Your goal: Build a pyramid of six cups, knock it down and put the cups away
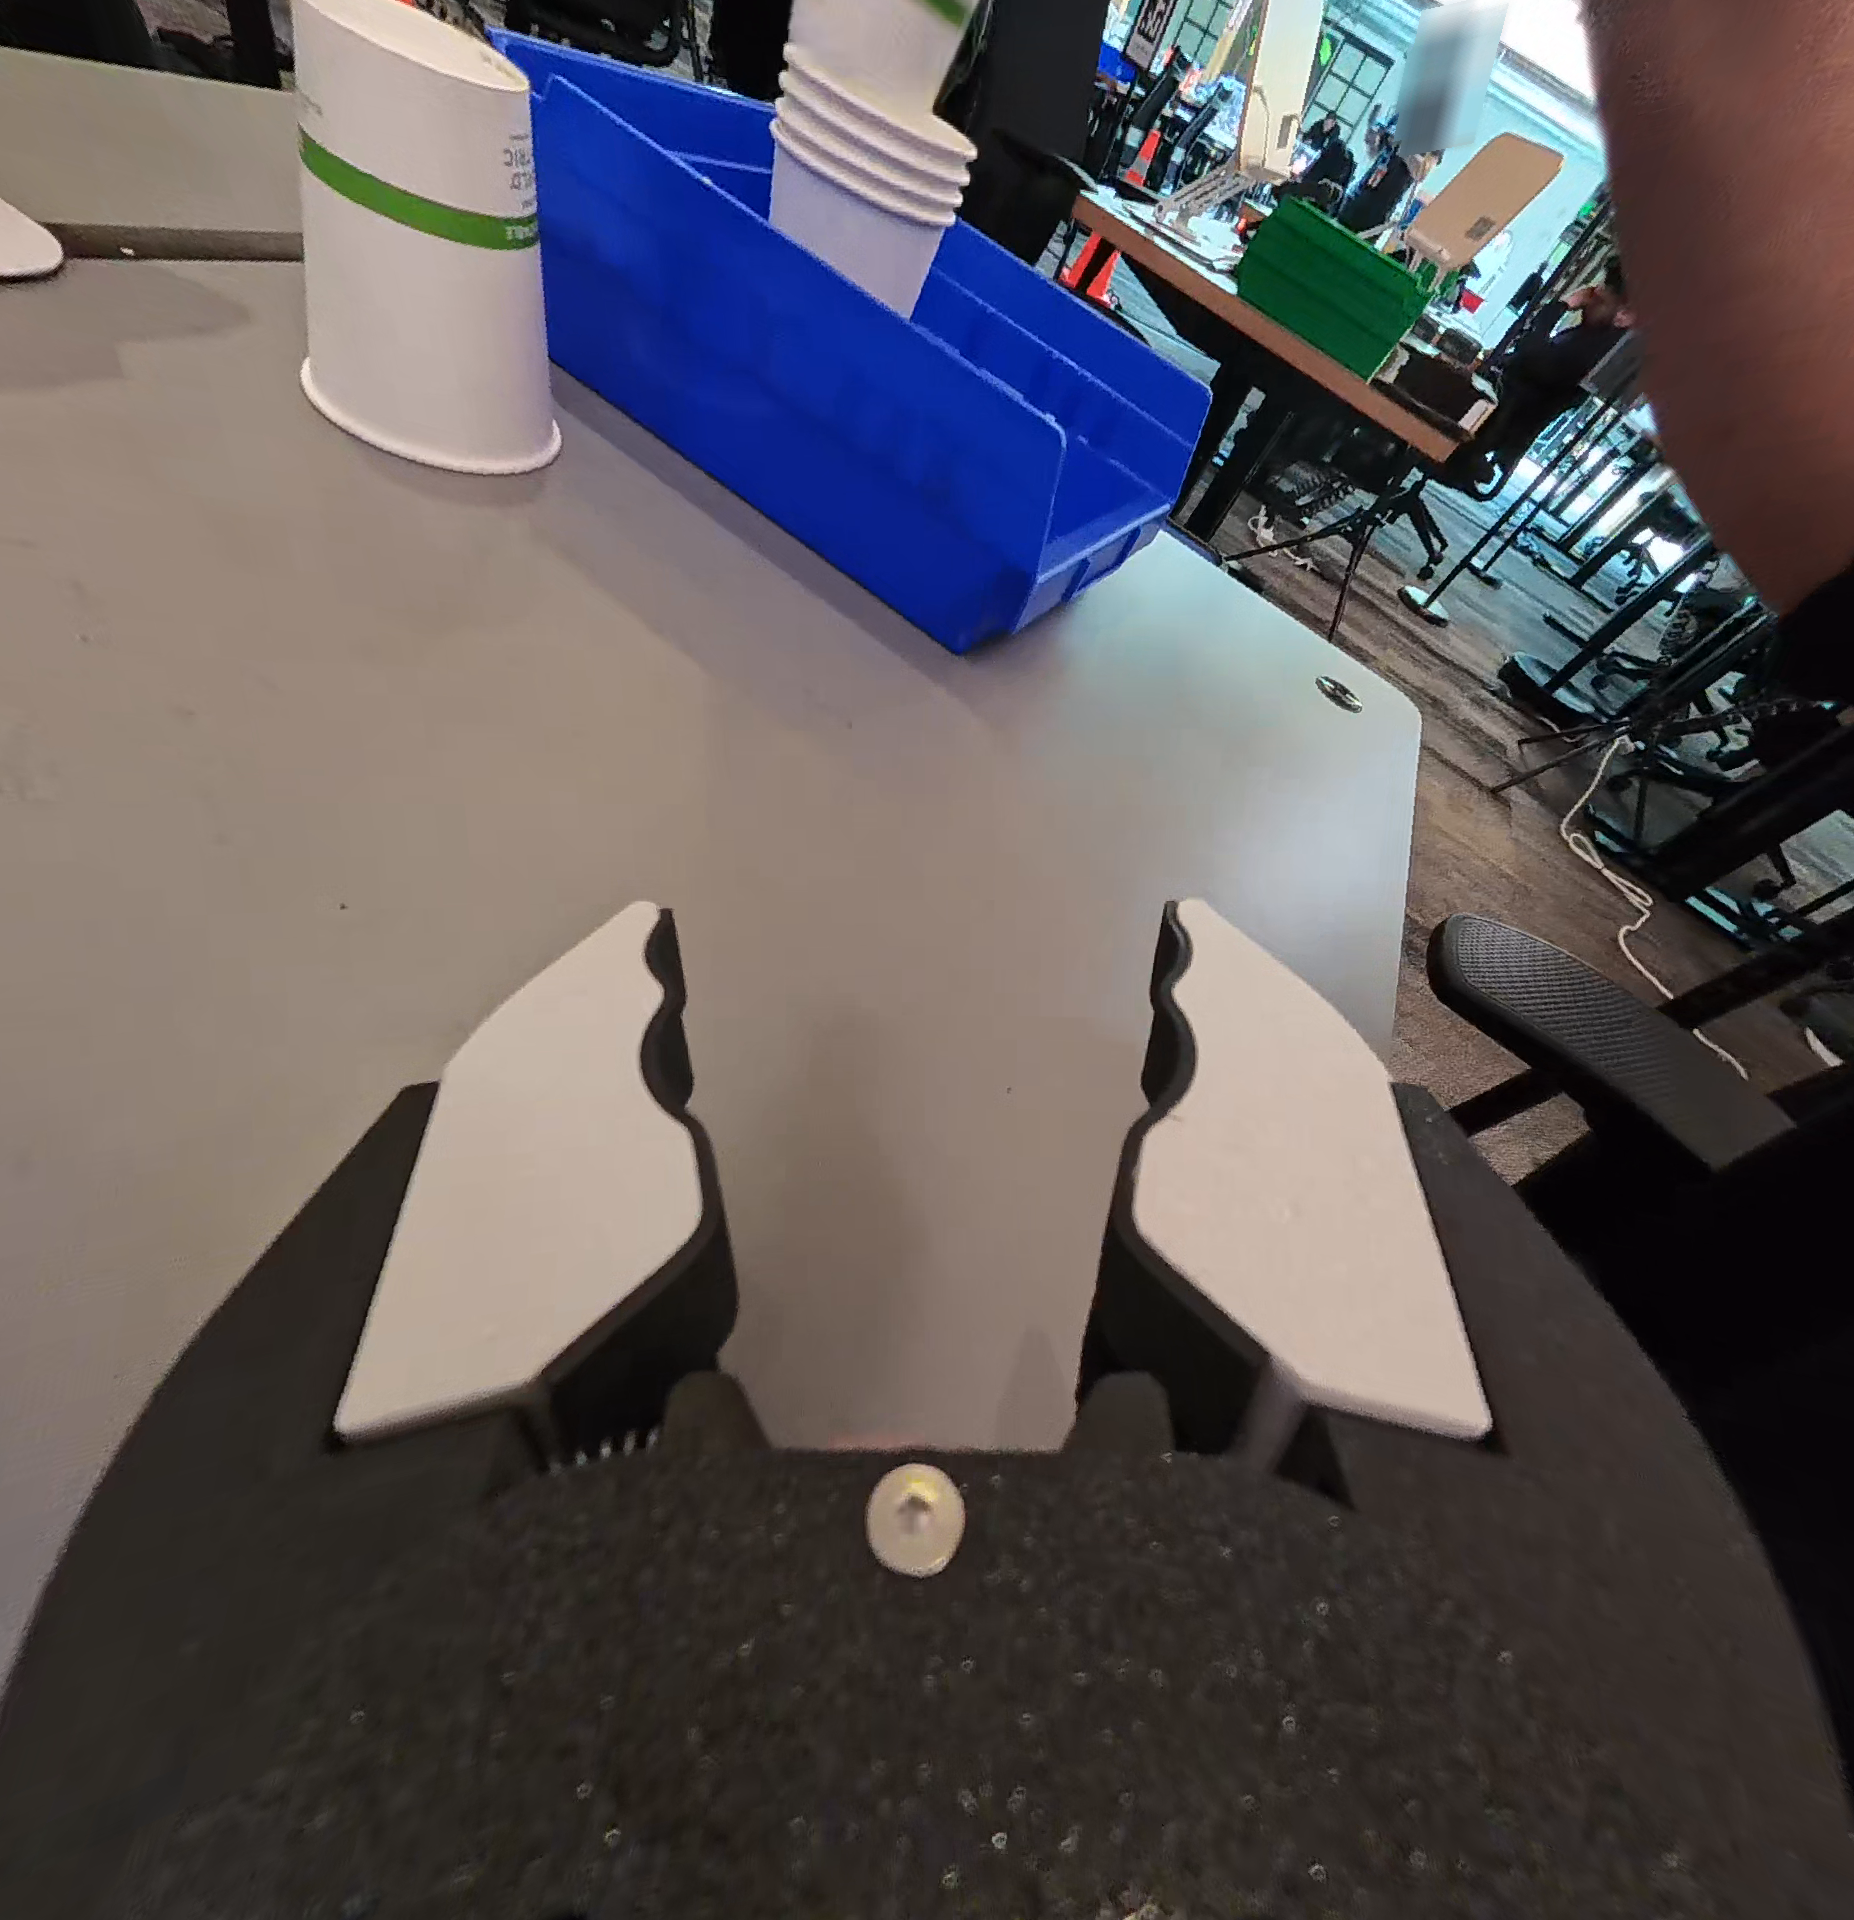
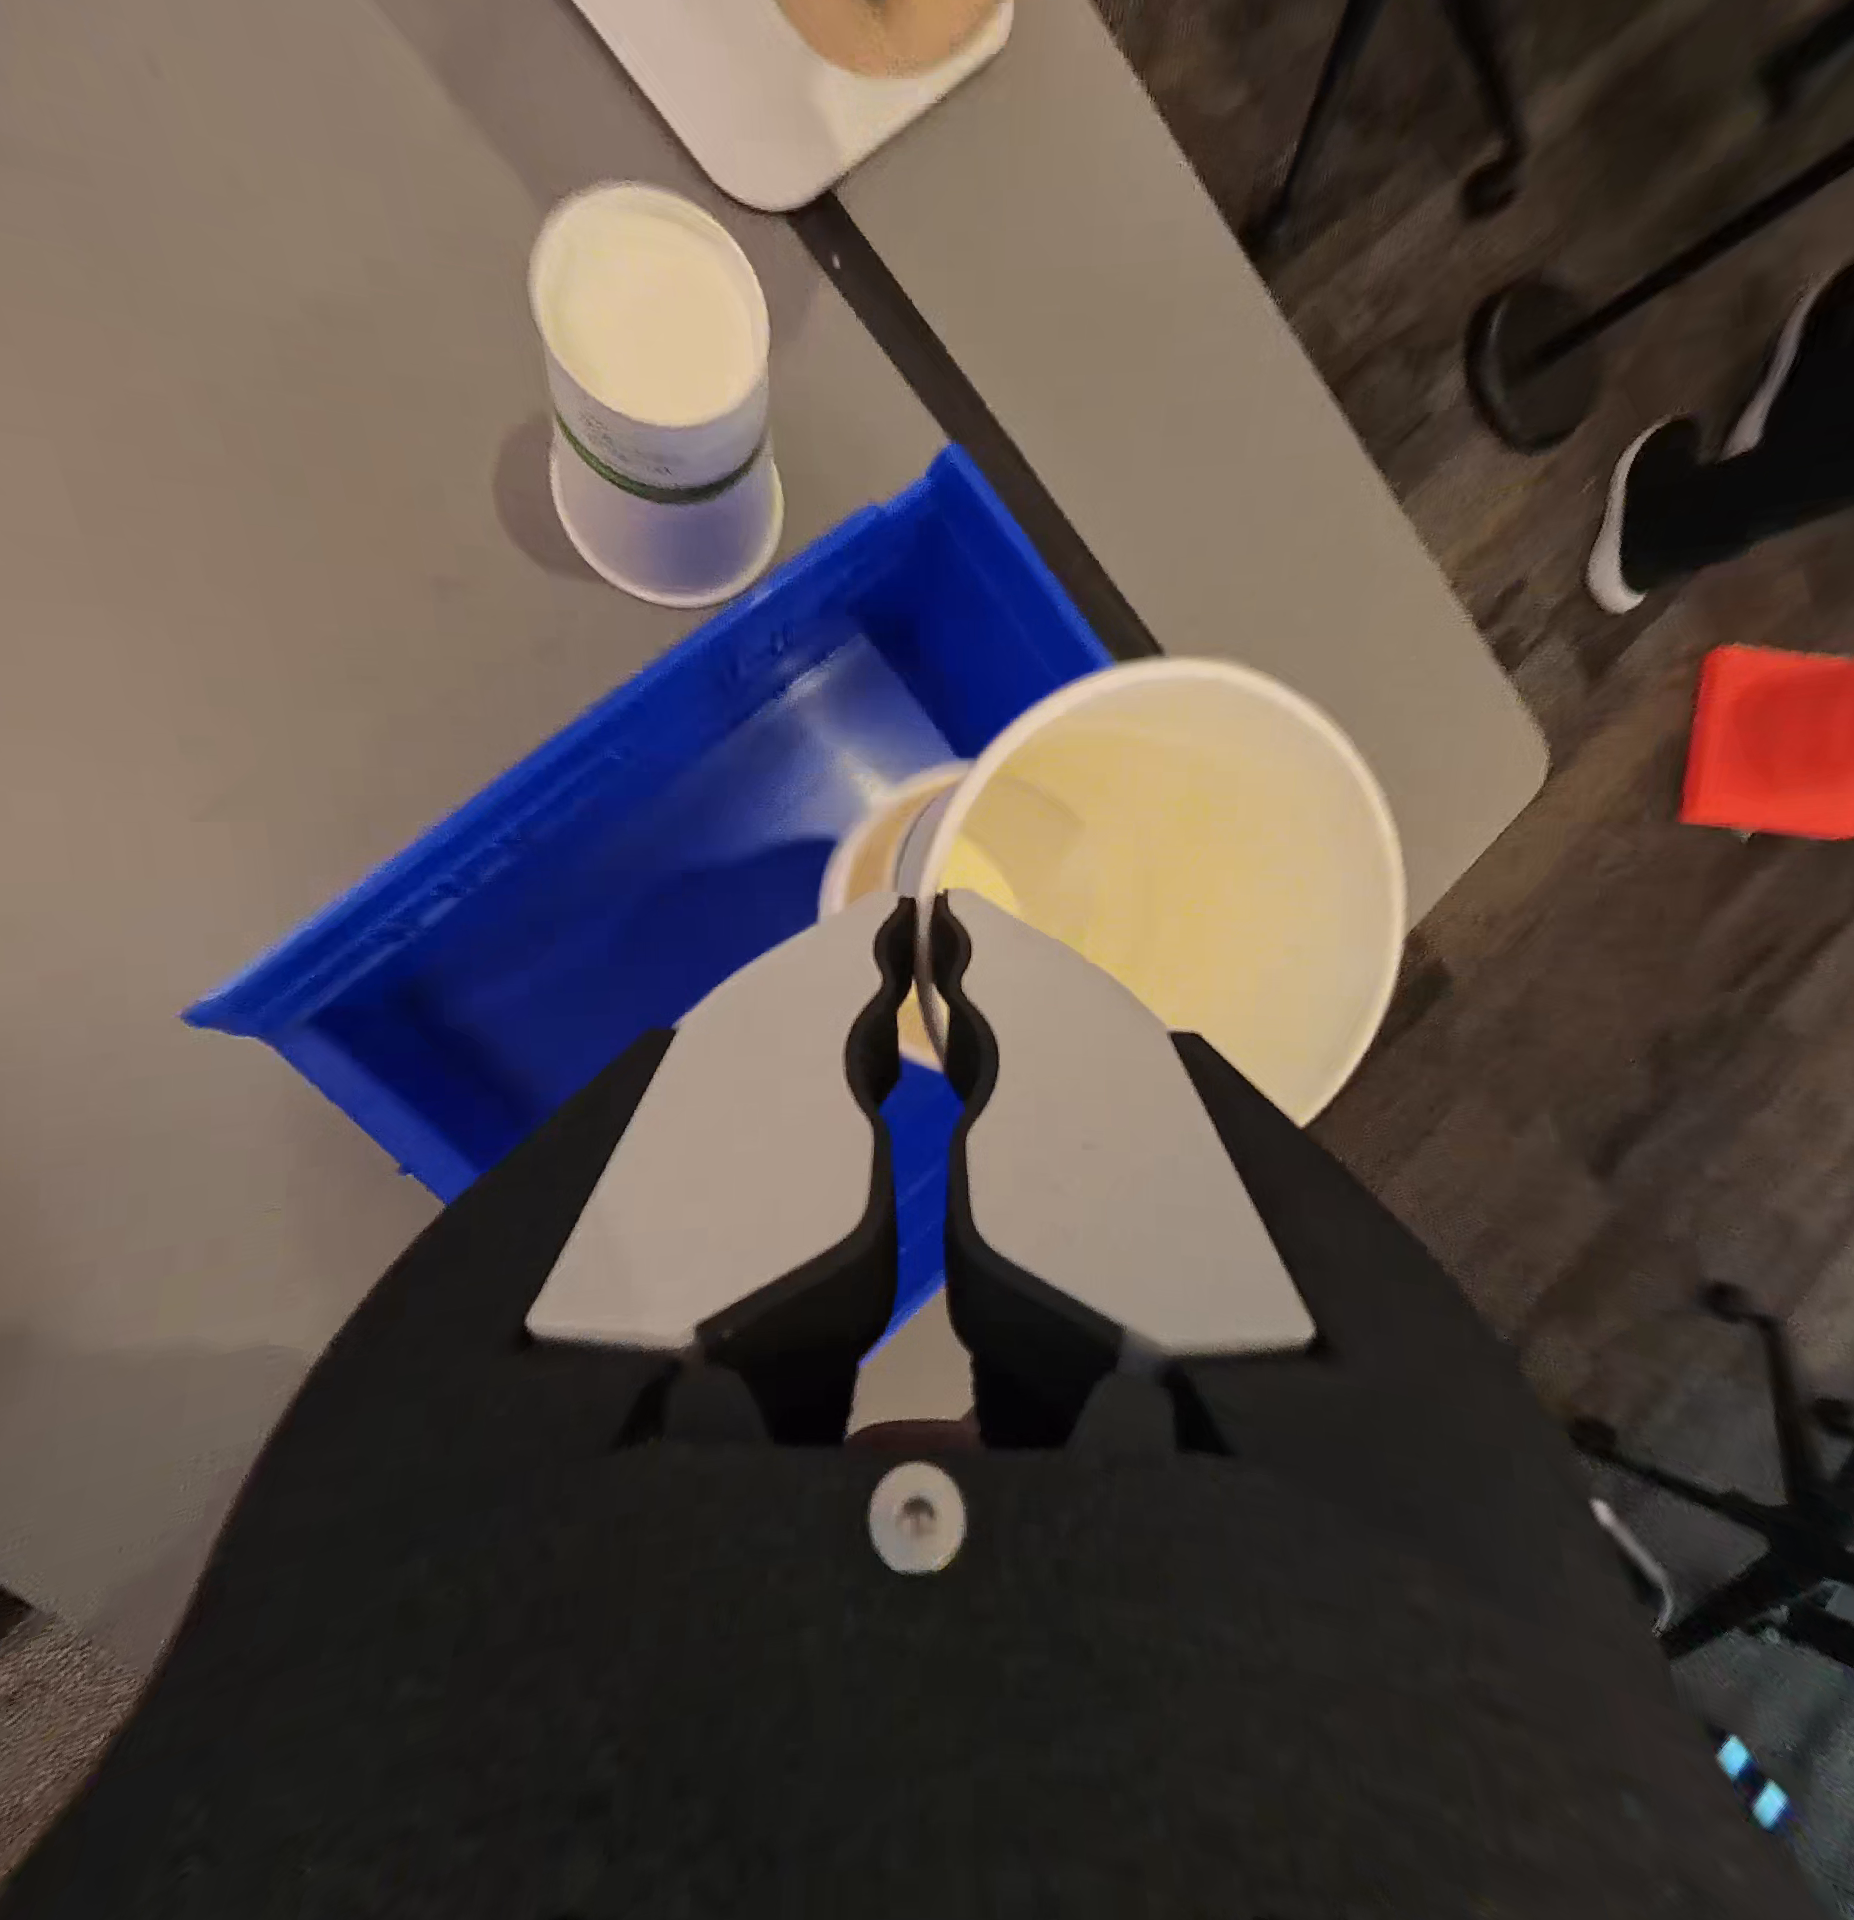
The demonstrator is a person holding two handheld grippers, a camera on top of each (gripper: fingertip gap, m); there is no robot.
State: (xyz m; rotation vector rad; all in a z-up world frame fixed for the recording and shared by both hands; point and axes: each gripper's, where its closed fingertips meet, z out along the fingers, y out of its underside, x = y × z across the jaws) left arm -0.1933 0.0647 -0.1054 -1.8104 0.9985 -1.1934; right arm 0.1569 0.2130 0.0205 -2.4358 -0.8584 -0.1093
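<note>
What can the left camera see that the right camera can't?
Only the left camera shows its own open left gripper, the ridged outsides of the stacked cups and a green bin far off. Only the right camera shows the right gripper pinching the rim of a cup, and a red thing on the floor. Both show the blue bin and the upside-down cup.

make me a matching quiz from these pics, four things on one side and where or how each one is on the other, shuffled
Things:
1. left gripper
2. right gripper
3. upside-down cup
4. blue bin

States:
A. stands on the grey table beside the bin
B. open and empty above the table
C. holds a stack of cups
D. shut on the rim of a cup

Pairs: 1-B, 2-D, 3-A, 4-C
</note>
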